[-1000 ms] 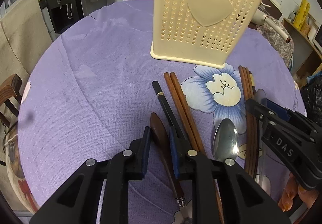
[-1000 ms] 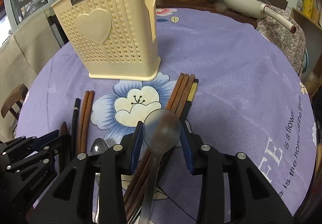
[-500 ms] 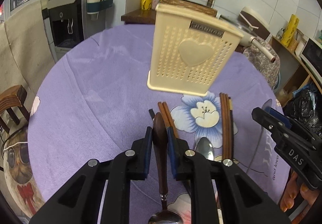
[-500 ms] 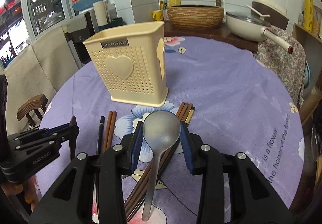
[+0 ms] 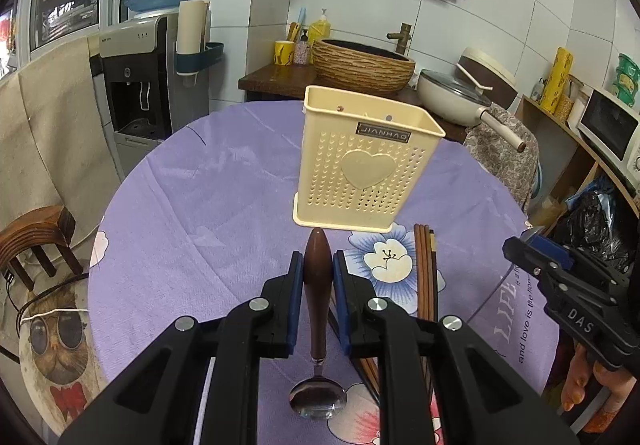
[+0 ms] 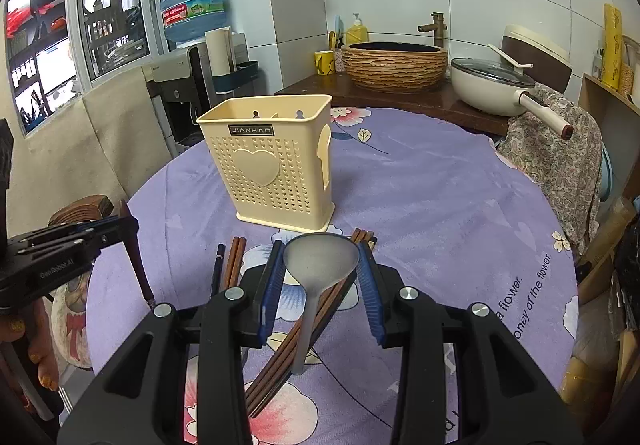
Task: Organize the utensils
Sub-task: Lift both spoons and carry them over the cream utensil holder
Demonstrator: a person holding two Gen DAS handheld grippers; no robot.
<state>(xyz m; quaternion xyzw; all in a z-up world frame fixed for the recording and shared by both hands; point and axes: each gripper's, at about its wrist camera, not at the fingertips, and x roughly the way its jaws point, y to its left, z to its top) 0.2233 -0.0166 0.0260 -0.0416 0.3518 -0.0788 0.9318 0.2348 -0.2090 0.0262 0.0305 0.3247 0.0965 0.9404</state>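
Observation:
My left gripper (image 5: 318, 273) is shut on the brown wooden handle of a spoon (image 5: 318, 285), whose metal bowl hangs down toward the camera, lifted above the table. In the right wrist view my right gripper (image 6: 321, 265) is shut on the bowl of a grey metal spoon (image 6: 320, 257), its handle hanging below the jaws. A cream perforated utensil holder (image 5: 366, 165) with a heart on its front stands upright beyond both grippers, also seen as the holder (image 6: 272, 169). Brown chopsticks (image 5: 425, 269) lie on the purple cloth before it.
The round table has a purple flowered cloth (image 6: 420, 197). More chopsticks (image 6: 234, 261) lie left of my right gripper. A pan (image 6: 496, 89), a woven basin (image 6: 394, 63) and a water dispenser (image 5: 136, 85) stand beyond the table. A wooden stool (image 5: 36, 241) is at the left.
Both grippers have risen from the table with their spoons, and the views have tilted up. The holder now looks smaller and farther off.

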